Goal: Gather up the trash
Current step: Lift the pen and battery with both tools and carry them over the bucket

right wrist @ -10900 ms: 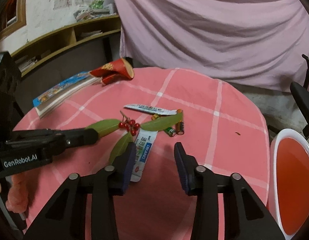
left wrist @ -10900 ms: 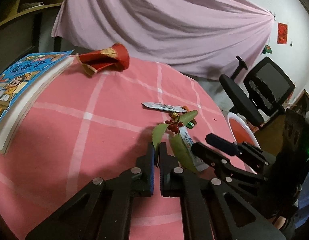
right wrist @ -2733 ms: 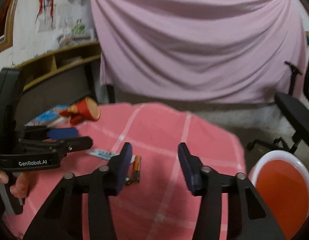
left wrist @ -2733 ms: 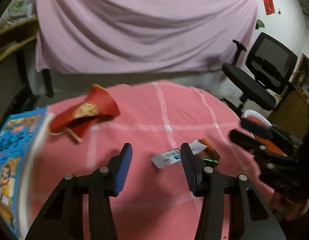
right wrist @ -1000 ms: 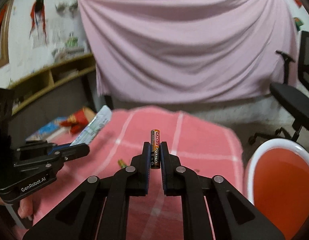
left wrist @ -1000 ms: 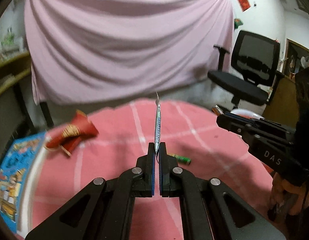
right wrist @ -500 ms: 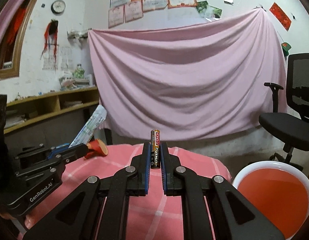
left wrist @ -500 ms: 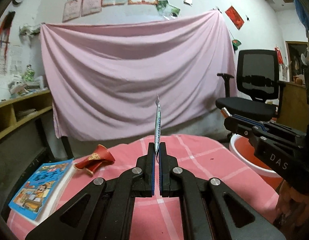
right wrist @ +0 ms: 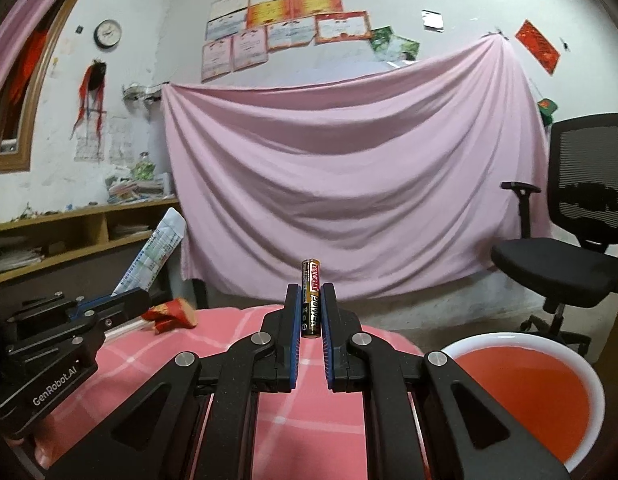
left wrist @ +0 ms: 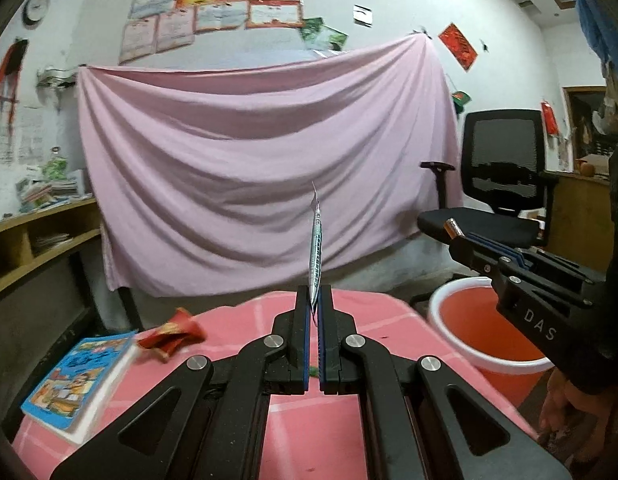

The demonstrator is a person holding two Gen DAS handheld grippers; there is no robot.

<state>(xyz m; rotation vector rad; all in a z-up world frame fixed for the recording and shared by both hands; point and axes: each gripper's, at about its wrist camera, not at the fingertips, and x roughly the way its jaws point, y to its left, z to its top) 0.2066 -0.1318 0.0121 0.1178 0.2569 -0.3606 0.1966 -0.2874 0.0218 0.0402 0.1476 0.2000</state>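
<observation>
Both my grippers hold trash up above the pink table, with the bucket off at 4 o'clock.

From the left wrist I see a book (left wrist: 79, 376) at 8 o'clock on the table (left wrist: 309, 432), a crumpled red paper (left wrist: 171, 334) beyond it at 10 o'clock, and a black chair (left wrist: 497, 192) at 2 o'clock before the pink sheet (left wrist: 249, 168); nothing blocks the red bucket (left wrist: 481, 332). The wrapper (left wrist: 316, 248) is flat, silvery, seen edge-on, standing straight up at 12 o'clock from my left gripper (left wrist: 313, 312), whose jaws are clamped on its lower end. The battery (right wrist: 310, 298) is black and gold, upright, pinched between the closed jaws of my right gripper (right wrist: 310, 312), with the bucket's white rim just right of it.
</observation>
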